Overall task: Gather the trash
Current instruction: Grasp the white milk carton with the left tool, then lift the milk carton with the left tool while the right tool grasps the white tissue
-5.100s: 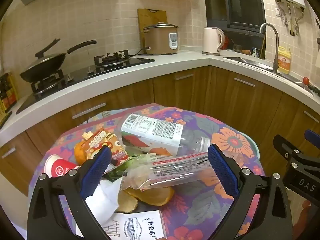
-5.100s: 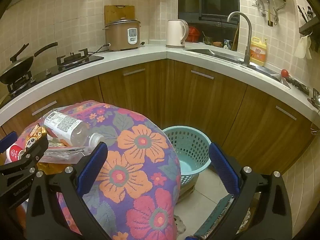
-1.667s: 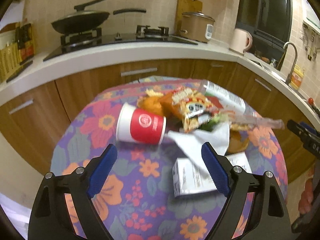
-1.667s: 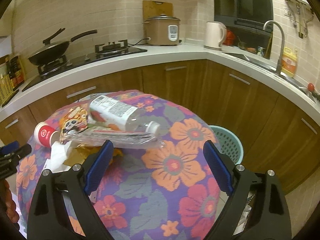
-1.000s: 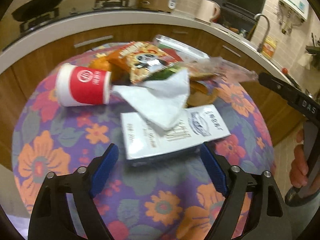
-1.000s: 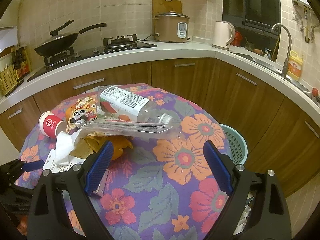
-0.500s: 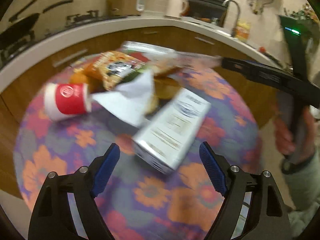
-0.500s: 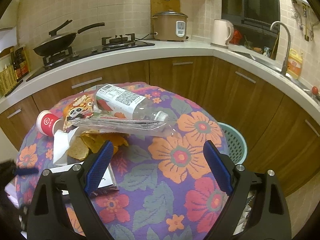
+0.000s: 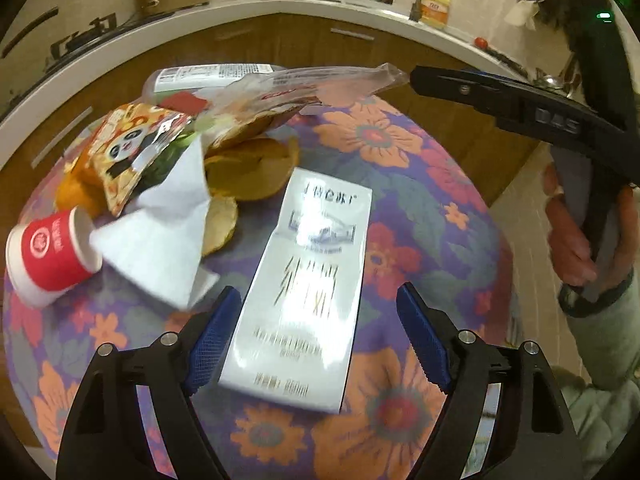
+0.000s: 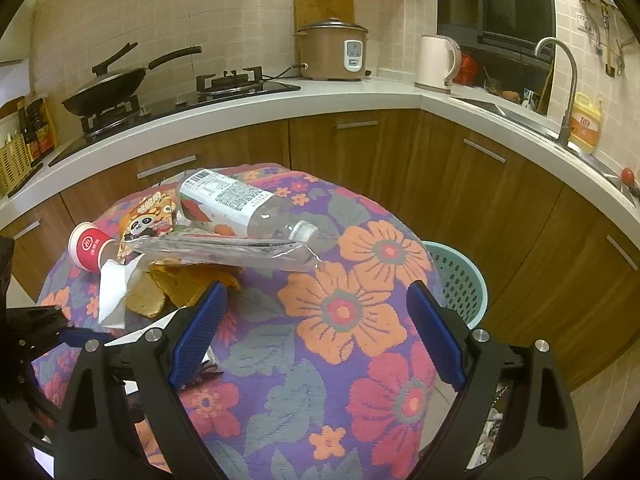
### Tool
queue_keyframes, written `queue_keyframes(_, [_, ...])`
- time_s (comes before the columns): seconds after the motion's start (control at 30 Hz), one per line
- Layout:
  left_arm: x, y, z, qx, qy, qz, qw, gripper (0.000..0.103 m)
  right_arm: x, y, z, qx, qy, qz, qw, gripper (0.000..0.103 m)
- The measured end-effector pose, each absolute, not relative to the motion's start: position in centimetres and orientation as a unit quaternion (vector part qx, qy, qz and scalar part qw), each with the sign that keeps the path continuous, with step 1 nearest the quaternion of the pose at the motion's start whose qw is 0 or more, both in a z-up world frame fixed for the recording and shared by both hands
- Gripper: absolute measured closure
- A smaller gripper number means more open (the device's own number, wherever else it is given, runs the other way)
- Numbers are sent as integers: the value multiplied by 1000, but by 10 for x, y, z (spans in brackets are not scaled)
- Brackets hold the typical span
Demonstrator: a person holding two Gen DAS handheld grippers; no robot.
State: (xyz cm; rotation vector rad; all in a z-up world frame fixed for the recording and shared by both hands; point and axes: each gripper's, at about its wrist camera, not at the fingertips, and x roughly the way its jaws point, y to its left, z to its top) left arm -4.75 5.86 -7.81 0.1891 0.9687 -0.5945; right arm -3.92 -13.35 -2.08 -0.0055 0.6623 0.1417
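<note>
A white milk carton (image 9: 308, 284) lies flat on the flowered table (image 9: 420, 200). My left gripper (image 9: 316, 344) is open, its jaws on either side of the carton's near end, not touching it. Behind the carton lie a white napkin (image 9: 164, 232), a red paper cup (image 9: 48, 256), a panda snack bag (image 9: 128, 152), peels (image 9: 248, 172), a clear wrapper (image 9: 320, 84) and a plastic bottle (image 10: 240, 204). My right gripper (image 10: 316, 332) is open and empty above the table's right side. A teal trash basket (image 10: 460, 280) stands on the floor beyond the table.
Wooden cabinets and a white counter (image 10: 360, 92) curve behind the table, with a frying pan (image 10: 108, 84), rice cooker (image 10: 332, 52), kettle (image 10: 436, 60) and sink tap (image 10: 560, 76). The right gripper's body (image 9: 520, 112) and hand reach in at the right of the left wrist view.
My left gripper has swung round and moved in low, so the milk carton now lies lengthwise between its open jaws. The right gripper has barely moved.
</note>
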Motion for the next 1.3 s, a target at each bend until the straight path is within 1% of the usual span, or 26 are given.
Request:
queue_keyframes(0.13, [-41, 34, -90, 145, 476, -241, 833, 30, -37, -137, -19, -5, 330, 86, 940, 17])
queue_keyframes(0.2, [-39, 29, -92, 161, 474, -212, 839, 35, -36, -136, -19, -9, 333, 96, 938, 17])
queue_keyframes(0.23, [-38, 30, -93, 158, 475, -204, 841, 39, -35, -134, -18, -12, 335, 101, 937, 17])
queue_keyframes(0.3, [-38, 34, -91, 140, 472, -197, 848, 42, -35, -128, -18, -22, 334, 113, 935, 17])
queue_keyframes(0.43, [-48, 45, -87, 121, 461, -187, 859, 46, -38, -112, -19, -32, 337, 138, 931, 17])
queue_keyframes(0.5, [-55, 55, -83, 102, 456, -185, 865, 47, -40, -105, -24, -26, 344, 150, 926, 19])
queue_keyframes(0.57, [-66, 69, -77, 79, 449, -183, 871, 47, -40, -98, -28, -14, 355, 165, 920, 30])
queue_keyframes(0.67, [-78, 92, -76, 48, 453, -167, 875, 47, -40, -87, -34, 10, 371, 198, 907, 39])
queue_keyframes(0.7, [-81, 103, -76, 30, 453, -159, 877, 47, -40, -82, -36, 13, 374, 205, 904, 40])
queue_keyframes(0.77, [-91, 122, -72, 4, 450, -148, 881, 47, -39, -69, -39, 14, 382, 219, 898, 46])
queue_keyframes(0.83, [-100, 145, -68, -26, 443, -138, 885, 47, -37, -51, -42, 17, 389, 237, 890, 47])
queue_keyframes(1.0, [-114, 189, -62, -57, 426, -101, 897, 47, -31, -14, -49, 15, 401, 260, 878, 47])
queue_keyframes(1.17, [-119, 207, -59, -74, 416, -86, 902, 47, -17, 5, -53, 28, 418, 248, 874, 47])
queue_keyframes(1.3, [-120, 216, -59, -82, 407, -86, 906, 47, -20, 13, -47, -12, 400, 221, 889, 48])
